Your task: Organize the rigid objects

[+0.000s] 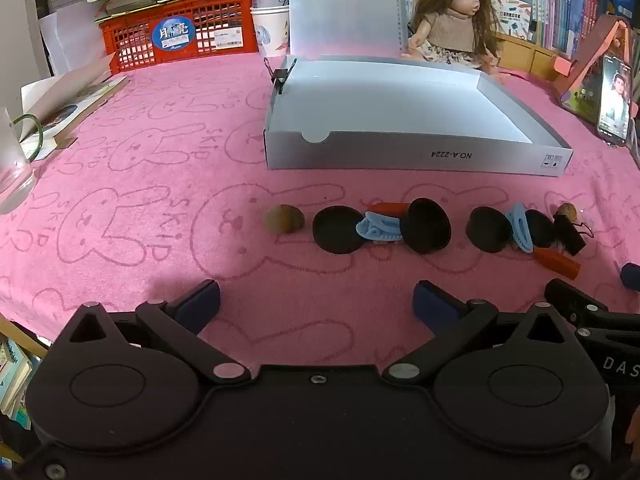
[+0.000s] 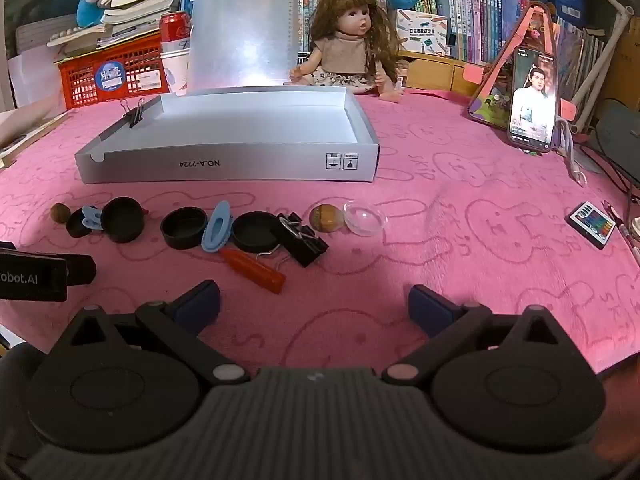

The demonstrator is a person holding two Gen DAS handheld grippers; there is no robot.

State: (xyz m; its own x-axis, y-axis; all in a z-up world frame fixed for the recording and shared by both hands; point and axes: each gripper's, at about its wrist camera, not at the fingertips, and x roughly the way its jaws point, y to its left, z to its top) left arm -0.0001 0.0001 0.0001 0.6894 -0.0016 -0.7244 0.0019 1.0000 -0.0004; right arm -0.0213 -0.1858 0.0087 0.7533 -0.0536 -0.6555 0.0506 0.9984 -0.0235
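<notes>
- The job looks to be at its start: the grey box (image 2: 228, 168) sits bare inside, well back on the pink tabletop (image 2: 460, 272), and every small item lies in a row in front of it.
- Left tongs (image 1: 316, 300) hang released, spread wide with nothing between them, above bare cloth short of the row.
- Row from the left, in the right wrist view: a brown nut (image 2: 60, 213), a small black cap (image 2: 78, 227), a blue clip (image 2: 91, 217), a tilted black lid (image 2: 122, 220), another black lid (image 2: 184, 228), a second blue clip (image 2: 217, 226), a third lid (image 2: 256, 232), an orange tube (image 2: 256, 270), black binder clips (image 2: 302, 238), a brown bead (image 2: 326, 218) and a clear dome (image 2: 365, 218).
- Right tongs (image 2: 314, 302) are likewise released and empty, nearest the orange tube.
- Next move, as I judge it: pick one loose item at an end, since the middle ones touch and overlap, close on it, and carry it into the box.
</notes>
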